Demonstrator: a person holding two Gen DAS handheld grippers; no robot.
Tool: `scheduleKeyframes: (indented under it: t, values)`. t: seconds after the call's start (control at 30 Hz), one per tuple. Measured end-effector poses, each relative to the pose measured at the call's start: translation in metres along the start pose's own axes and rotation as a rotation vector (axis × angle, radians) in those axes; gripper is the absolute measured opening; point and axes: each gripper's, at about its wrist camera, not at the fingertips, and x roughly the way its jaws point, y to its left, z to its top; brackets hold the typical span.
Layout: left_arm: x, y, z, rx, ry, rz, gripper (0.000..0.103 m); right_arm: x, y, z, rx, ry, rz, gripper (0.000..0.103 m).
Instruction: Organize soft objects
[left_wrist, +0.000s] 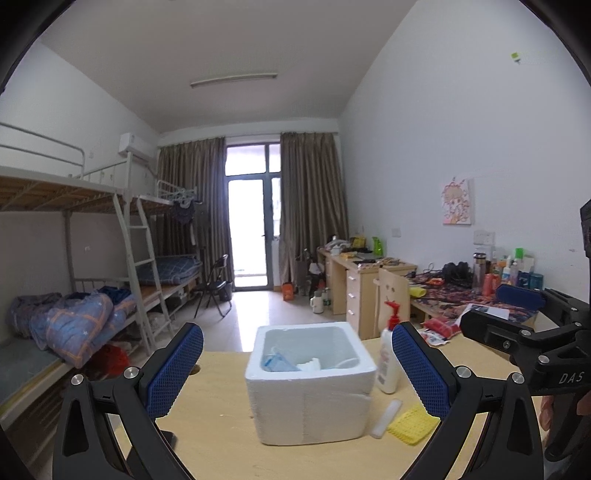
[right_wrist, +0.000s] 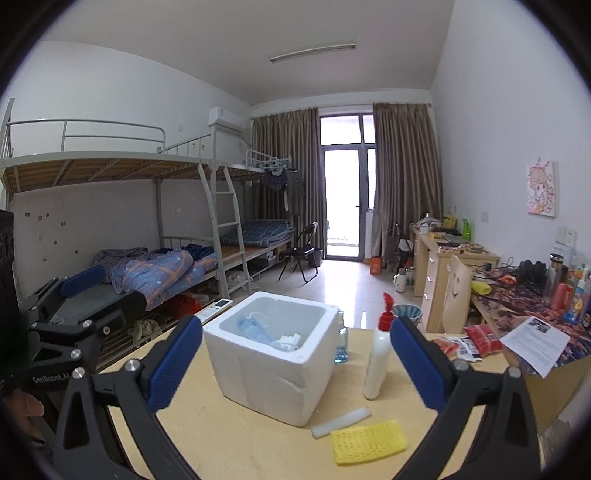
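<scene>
A white foam box (left_wrist: 314, 384) stands on the wooden table (left_wrist: 214, 417); it also shows in the right wrist view (right_wrist: 273, 365). Inside lie a blue face mask (right_wrist: 255, 328) and white soft bits (right_wrist: 290, 339). A yellow foam net (right_wrist: 367, 441) and a white foam strip (right_wrist: 340, 421) lie on the table right of the box; they show in the left wrist view as the net (left_wrist: 412, 424) and strip (left_wrist: 386, 417). My left gripper (left_wrist: 297, 373) is open and empty before the box. My right gripper (right_wrist: 295, 365) is open and empty, also before the box.
A white lotion bottle with a red pump (right_wrist: 378, 354) stands right of the box, a small blue glass bottle (right_wrist: 341, 341) behind it. Snack packets (right_wrist: 469, 341) and a paper (right_wrist: 535, 338) lie at the right. A remote (right_wrist: 214, 308) lies far left. Bunk beds stand left.
</scene>
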Motion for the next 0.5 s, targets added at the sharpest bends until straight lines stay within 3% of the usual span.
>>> scheduleKeyframes:
  t: [0.5]
  values:
    - [-0.023, -0.008, -0.002, 0.005, -0.025, -0.028, 0.102, -0.028, 0.002, -0.016, 0.001, -0.041, 0.005, 0.103]
